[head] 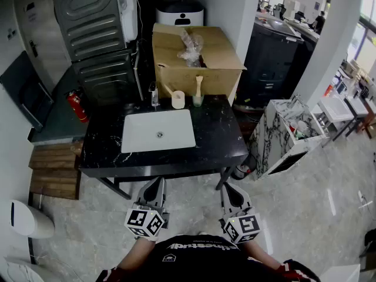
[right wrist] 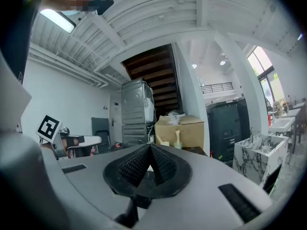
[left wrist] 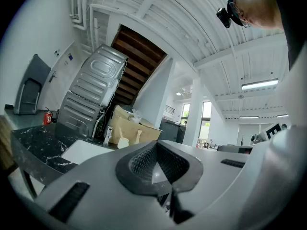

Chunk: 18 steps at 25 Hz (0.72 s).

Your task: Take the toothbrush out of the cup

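The black tabletop (head: pixel 220 140) carries a white sink (head: pixel 141 138). Well in front of the sink, the left gripper (head: pixel 155 185) and right gripper (head: pixel 230 188) are both closed and empty. Just behind the sink stands the cup (head: pixel 178 101), with the toothbrush (head: pixel 168 89) leaning inside it.

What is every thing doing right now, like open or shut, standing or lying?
left gripper: shut, holding nothing.
right gripper: shut, holding nothing.
toothbrush: standing upright in the green cup.
green cup: upright on the counter.
cream cup: upright, a stick leaning in it.
cardboard box: open, plastic bag inside.
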### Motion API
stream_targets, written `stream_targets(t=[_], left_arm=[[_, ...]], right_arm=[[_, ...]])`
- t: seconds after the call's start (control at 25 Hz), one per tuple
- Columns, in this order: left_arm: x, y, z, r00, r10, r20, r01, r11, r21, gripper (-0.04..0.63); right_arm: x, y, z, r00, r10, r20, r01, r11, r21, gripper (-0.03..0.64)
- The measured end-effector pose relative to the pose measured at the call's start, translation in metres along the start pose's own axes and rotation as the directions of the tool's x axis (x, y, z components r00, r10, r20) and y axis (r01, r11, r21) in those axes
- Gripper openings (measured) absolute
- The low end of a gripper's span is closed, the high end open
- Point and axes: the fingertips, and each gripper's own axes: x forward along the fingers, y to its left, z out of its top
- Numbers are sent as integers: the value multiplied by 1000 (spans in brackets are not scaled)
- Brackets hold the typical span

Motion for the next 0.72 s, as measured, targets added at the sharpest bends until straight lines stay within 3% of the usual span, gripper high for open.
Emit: stream_targets(t=[0.72], left_arm=[[-9, 28, 8, 1000, -23, 3, 23, 1000, 14, 14]], right_arm=[[13, 30, 0, 999, 1, 38, -2, 999, 39, 35]])
